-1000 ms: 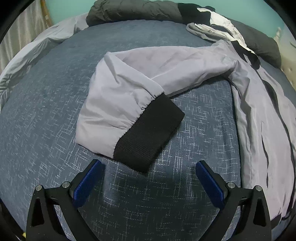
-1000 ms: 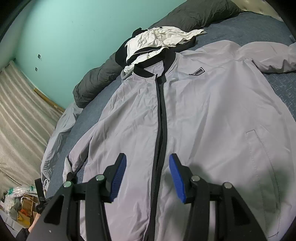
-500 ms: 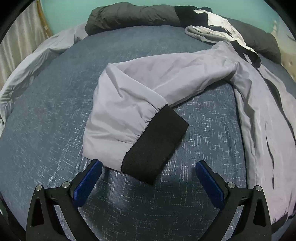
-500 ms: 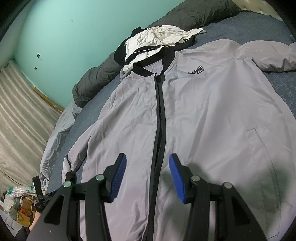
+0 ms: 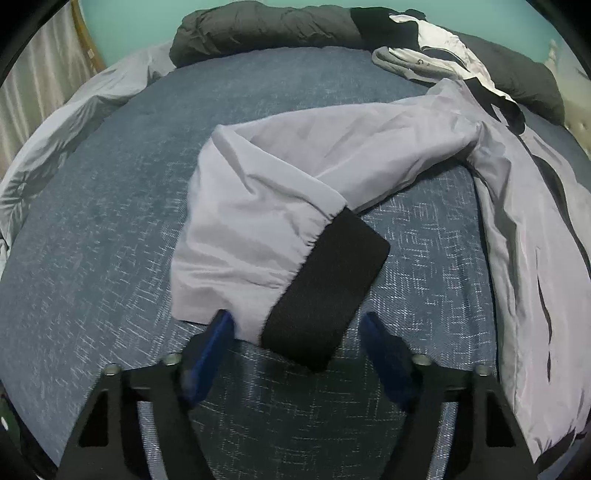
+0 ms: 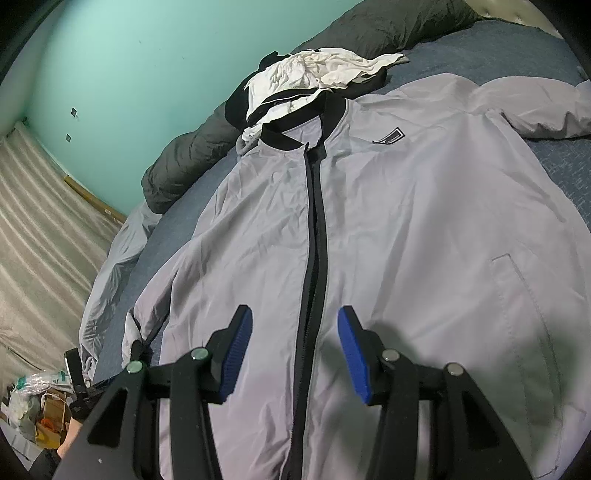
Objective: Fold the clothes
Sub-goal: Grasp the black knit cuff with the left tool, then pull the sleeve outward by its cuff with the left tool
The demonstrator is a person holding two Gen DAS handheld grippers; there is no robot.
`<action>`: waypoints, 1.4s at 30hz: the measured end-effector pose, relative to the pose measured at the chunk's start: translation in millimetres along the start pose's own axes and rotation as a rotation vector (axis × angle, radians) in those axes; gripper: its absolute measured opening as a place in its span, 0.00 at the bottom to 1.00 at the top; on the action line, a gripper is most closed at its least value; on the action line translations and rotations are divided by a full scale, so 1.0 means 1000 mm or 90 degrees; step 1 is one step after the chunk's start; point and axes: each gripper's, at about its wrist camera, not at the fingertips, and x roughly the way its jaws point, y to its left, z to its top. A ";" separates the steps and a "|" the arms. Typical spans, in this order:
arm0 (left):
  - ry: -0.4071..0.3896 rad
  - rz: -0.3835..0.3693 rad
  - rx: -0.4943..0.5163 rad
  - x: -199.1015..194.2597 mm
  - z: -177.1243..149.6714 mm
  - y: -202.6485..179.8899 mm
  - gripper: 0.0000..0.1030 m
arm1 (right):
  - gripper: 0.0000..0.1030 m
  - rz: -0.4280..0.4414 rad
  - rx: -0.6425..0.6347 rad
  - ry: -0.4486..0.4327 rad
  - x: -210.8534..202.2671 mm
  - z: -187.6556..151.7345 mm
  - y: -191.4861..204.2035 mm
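Nearest in the left wrist view, the left hand-held gripper [image 5: 295, 332] is seen with its jaws closing; the black knit cuff [image 5: 325, 288] of the folded-back sleeve [image 5: 266, 206] lies between the blue pads, which are not yet pressed on it. The left pad [image 5: 216, 332] is set at the grey sleeve edge; the right pad [image 5: 380, 339] stands apart from the cuff. Bare blue bedspread [image 5: 110, 221] is shown around the sleeve.

In the right wrist view, the right hand-held gripper [image 6: 295, 347] is held about half open above the lower front of the grey jacket [image 6: 406, 221], with nothing gripped. The black zip line [image 6: 316, 229] runs between the two pads. The jacket is spread flat, front up, on the bed, with a slit pocket [image 6: 517, 280] to the right of the zip and a chest badge [image 6: 389, 136] further up.

Beyond the black collar [image 6: 295, 129], a heap of white and black clothes [image 6: 317, 74] is piled against a dark grey duvet [image 6: 388, 26]. A turquoise wall [image 6: 147, 74] is seen behind. At the lower left, beside the bed, a cluttered heap of bags [image 6: 33, 406] is visible; its contents cannot be told
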 end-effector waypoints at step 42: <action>-0.038 0.053 -0.325 -0.038 0.016 0.208 0.15 | 0.48 -0.002 -0.014 0.019 0.011 -0.007 0.006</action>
